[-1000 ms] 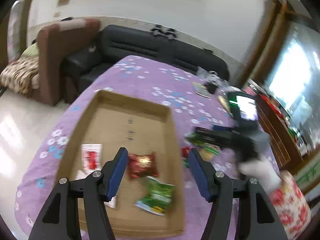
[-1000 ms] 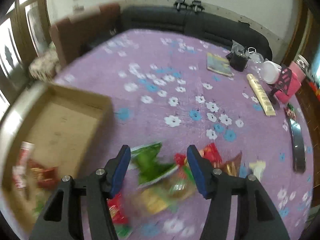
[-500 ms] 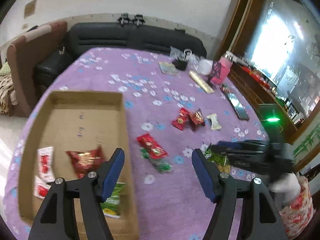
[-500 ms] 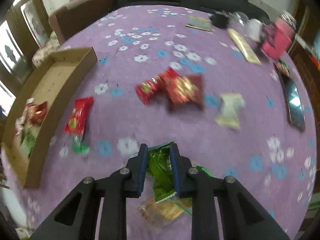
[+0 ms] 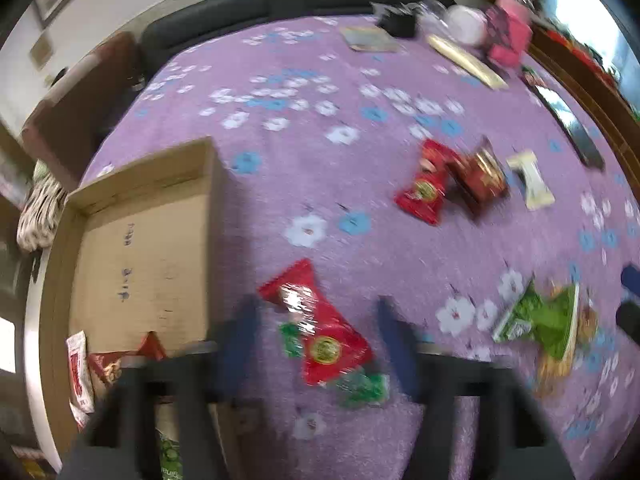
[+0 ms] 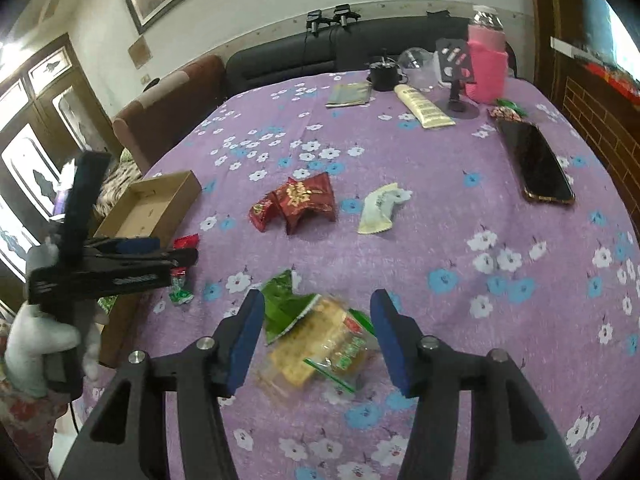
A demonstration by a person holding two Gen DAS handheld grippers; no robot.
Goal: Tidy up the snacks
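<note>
My left gripper (image 5: 320, 344) is open, low over a red-and-green snack packet (image 5: 320, 332) lying on the purple cloth beside the cardboard box (image 5: 140, 248). The box holds several packets (image 5: 104, 364). My right gripper (image 6: 320, 340) is open, with a clear cracker bag (image 6: 320, 344) and a green packet (image 6: 284, 304) lying between its fingers. Two red packets (image 6: 296, 204) and a white packet (image 6: 380, 212) lie in the middle of the table. The left gripper also shows in the right wrist view (image 6: 180, 258), at the red-and-green packet (image 6: 182, 280).
A black phone (image 6: 536, 168), a cream tube (image 6: 424, 106), a booklet (image 6: 350, 94), a pink holder (image 6: 486, 68), a black stand (image 6: 458, 80) and a small black pot (image 6: 384, 76) lie at the far side. A black sofa (image 6: 320, 56) stands behind the table.
My right gripper has opened and let go of the green packet, which now lies by the cracker bag. My left gripper has dropped closer over the red-and-green packet.
</note>
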